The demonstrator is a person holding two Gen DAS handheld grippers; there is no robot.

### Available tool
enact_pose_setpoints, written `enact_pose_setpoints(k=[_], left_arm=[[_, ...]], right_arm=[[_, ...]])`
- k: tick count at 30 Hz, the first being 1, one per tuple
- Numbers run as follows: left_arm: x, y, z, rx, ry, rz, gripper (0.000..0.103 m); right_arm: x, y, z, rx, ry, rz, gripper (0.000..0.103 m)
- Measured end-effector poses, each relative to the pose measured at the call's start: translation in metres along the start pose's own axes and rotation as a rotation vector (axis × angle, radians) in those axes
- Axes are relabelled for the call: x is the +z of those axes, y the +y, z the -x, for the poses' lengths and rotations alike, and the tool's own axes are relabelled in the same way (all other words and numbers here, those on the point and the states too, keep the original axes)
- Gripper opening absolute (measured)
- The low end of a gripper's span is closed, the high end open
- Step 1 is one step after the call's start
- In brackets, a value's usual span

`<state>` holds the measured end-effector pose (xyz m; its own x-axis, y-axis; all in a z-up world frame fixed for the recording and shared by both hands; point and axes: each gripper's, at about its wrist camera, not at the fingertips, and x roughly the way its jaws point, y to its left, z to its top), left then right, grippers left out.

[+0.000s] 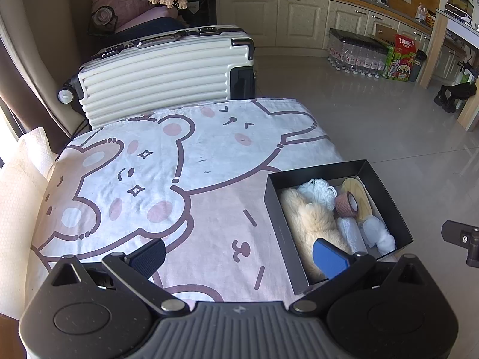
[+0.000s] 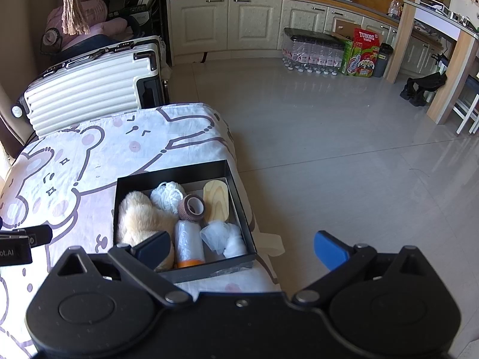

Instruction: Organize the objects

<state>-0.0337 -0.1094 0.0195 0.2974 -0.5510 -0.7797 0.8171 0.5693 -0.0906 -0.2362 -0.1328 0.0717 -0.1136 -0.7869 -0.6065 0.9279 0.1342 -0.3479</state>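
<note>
A black open box (image 1: 314, 169) (image 2: 170, 173) sits at the right edge of the bear-print cloth (image 1: 149, 179) (image 2: 74, 161). Inside lie a cream plush toy (image 1: 308, 218) (image 2: 140, 218), a white yarn ball (image 1: 317, 191) (image 2: 167, 196), a brown tape roll (image 1: 345, 205) (image 2: 191, 208), a pale wooden oval (image 1: 357, 191) (image 2: 216, 202), a clear-wrapped spool (image 1: 350, 233) (image 2: 188, 243) and white mesh bundles (image 1: 378, 234) (image 2: 224, 237). My left gripper (image 1: 239, 252) hovers open over the cloth left of the box. My right gripper (image 2: 241, 246) hovers open at the box's near right corner. Neither holds anything.
A cream ribbed suitcase (image 1: 161, 74) (image 2: 89, 86) lies behind the table. Tiled floor (image 2: 329, 149) spreads to the right, with bottled water packs (image 2: 311, 52) and a Tuborg carton (image 2: 363, 52) by the cabinets (image 2: 227, 21). A white cushion (image 1: 21, 179) is at the left.
</note>
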Motion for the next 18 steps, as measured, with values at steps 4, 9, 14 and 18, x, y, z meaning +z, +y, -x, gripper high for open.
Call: enact_pose_setpoints(k=[4, 9, 14, 18], left_arm=[[-0.0001, -0.0002, -0.0001, 0.0, 0.0, -0.001, 0.103], [0.0, -0.0002, -0.0001, 0.0, 0.0, -0.001, 0.103], [0.0002, -0.0002, -0.0001, 0.0, 0.0, 0.0, 0.103], [0.0003, 0.0, 0.0, 0.0, 0.001, 0.0, 0.103]], right_arm=[[0.0, -0.0001, 0.0, 0.001, 0.0, 0.0, 0.103], [0.0003, -0.0001, 0.0002, 0.001, 0.0, 0.001, 0.103], [-0.0024, 0.001, -0.0011, 0.001, 0.001, 0.004, 0.103], [-0.0028, 0.0014, -0.0015, 0.001, 0.001, 0.004, 0.103]])
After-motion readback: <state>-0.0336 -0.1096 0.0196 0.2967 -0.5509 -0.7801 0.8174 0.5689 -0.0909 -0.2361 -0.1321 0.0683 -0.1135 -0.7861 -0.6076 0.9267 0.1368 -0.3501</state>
